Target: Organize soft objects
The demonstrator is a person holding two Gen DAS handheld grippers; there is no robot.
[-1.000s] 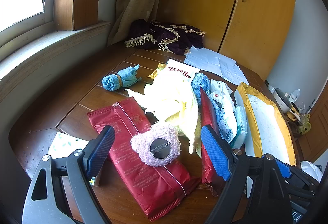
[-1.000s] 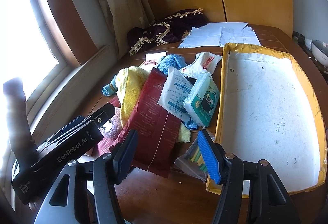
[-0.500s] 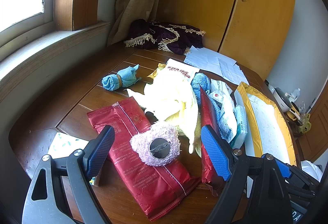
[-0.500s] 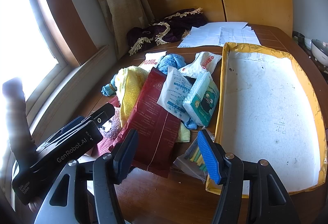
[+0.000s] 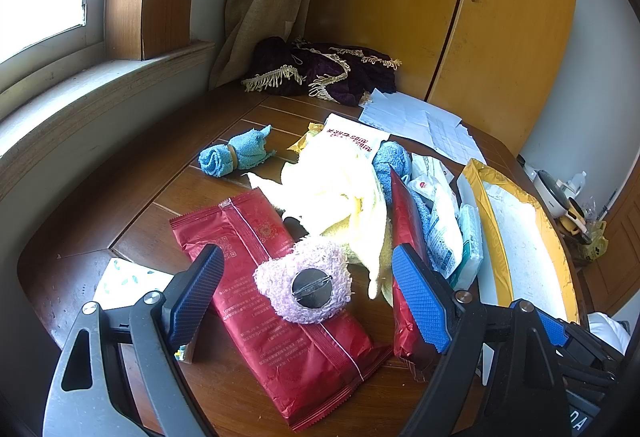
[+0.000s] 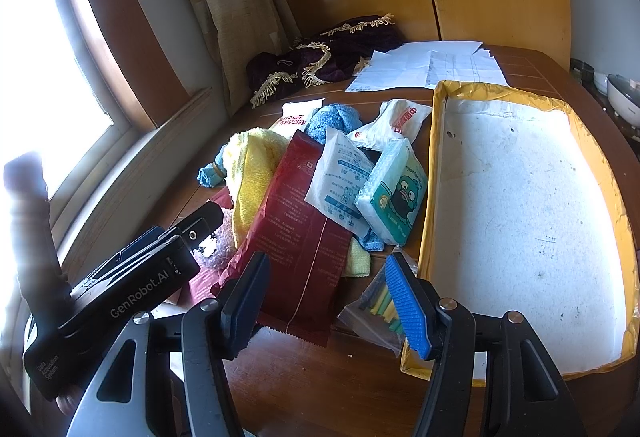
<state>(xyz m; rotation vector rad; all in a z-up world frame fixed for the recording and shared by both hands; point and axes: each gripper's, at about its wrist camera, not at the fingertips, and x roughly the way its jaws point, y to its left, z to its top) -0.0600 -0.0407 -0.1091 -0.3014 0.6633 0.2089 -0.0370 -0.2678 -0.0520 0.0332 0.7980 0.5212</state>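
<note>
A heap of soft things lies on the wooden table. My left gripper [image 5: 304, 277] is open over a red foil pack [image 5: 276, 285]; a fluffy pink pad with a metal disc [image 5: 306, 287] rests on that pack, between the fingers but untouched. Behind it lie a yellow towel [image 5: 340, 197] and a rolled blue cloth [image 5: 232, 157]. My right gripper [image 6: 326, 289] is open and empty above a second red pack [image 6: 296, 233]. White wipe packs [image 6: 340, 181], a green cartoon tissue pack [image 6: 394, 197] and a blue cloth [image 6: 330, 119] sit beside the yellow-rimmed tray [image 6: 430, 165].
A small bag of coloured sticks [image 6: 378, 303] lies by the tray's near corner. Papers [image 6: 432, 67] and a dark fringed cloth [image 6: 320, 55] lie at the back by the curtain. The left gripper's body [image 6: 120, 289] fills the right wrist view's lower left. A patterned tissue pack [image 5: 128, 281] sits front left.
</note>
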